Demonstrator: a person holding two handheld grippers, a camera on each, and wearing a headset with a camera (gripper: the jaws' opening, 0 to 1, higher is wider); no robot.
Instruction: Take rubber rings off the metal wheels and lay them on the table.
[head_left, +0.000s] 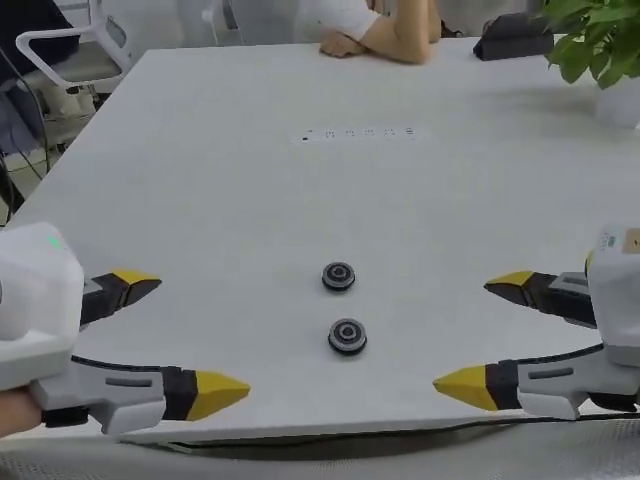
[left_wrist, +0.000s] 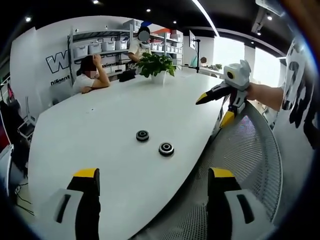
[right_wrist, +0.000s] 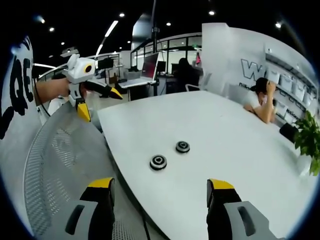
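Observation:
Two small metal wheels with black rubber rings lie flat on the white table (head_left: 300, 180). The far wheel (head_left: 338, 277) (left_wrist: 142, 135) (right_wrist: 182, 146) and the near wheel (head_left: 347, 336) (left_wrist: 166, 149) (right_wrist: 158, 162) sit a short way apart. My left gripper (head_left: 195, 335) (left_wrist: 153, 175) (right_wrist: 103, 107) hangs open at the table's front edge, left of the wheels. My right gripper (head_left: 465, 334) (right_wrist: 161, 183) (left_wrist: 210, 114) is open on the opposite side. Both have yellow-tipped jaws spread wide, holding nothing and well apart from the wheels.
A person's arm (head_left: 395, 40) rests on the far edge of the table beside a black object (head_left: 512, 42). A green plant (head_left: 595, 40) stands at the far right corner. Office chairs (head_left: 70, 55) stand beyond the left edge.

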